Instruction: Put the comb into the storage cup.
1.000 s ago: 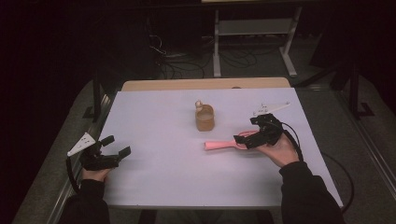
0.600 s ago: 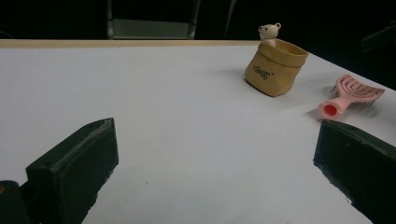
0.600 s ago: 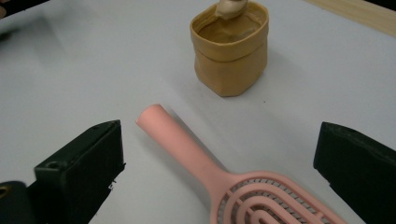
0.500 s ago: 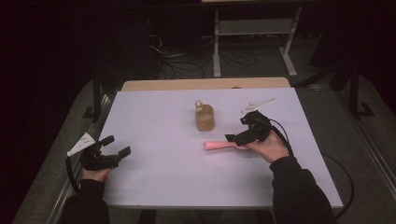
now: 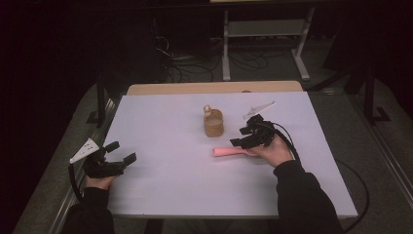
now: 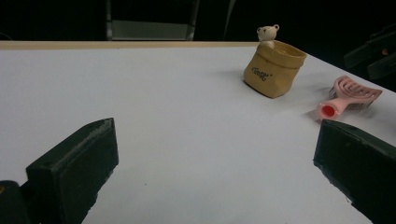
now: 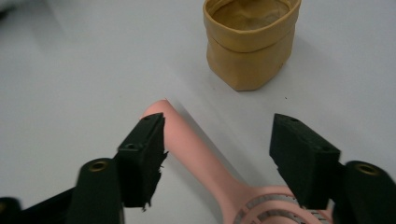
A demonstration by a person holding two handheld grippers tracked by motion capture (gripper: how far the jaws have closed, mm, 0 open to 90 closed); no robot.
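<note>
A pink hairbrush lies on the white tabletop, handle pointing left. My right gripper hovers over its neck. In the right gripper view the open jaws straddle the brush handle, the left pad close against it, the right pad apart. Just beyond the handle stands a small tan paper bag, open at the top. From the left gripper view the bag has a little bear figure at its rim, with the brush to its right. My left gripper rests open and empty at the table's left edge.
A wooden strip runs along the table's far edge. Beyond it are a metal shelf frame and cables on the dark floor. A black cable trails from the right gripper toward the table's right side.
My right gripper has moved left and forward, from the brush head to its neck and handle. The brush, bag and left gripper have stayed put.
</note>
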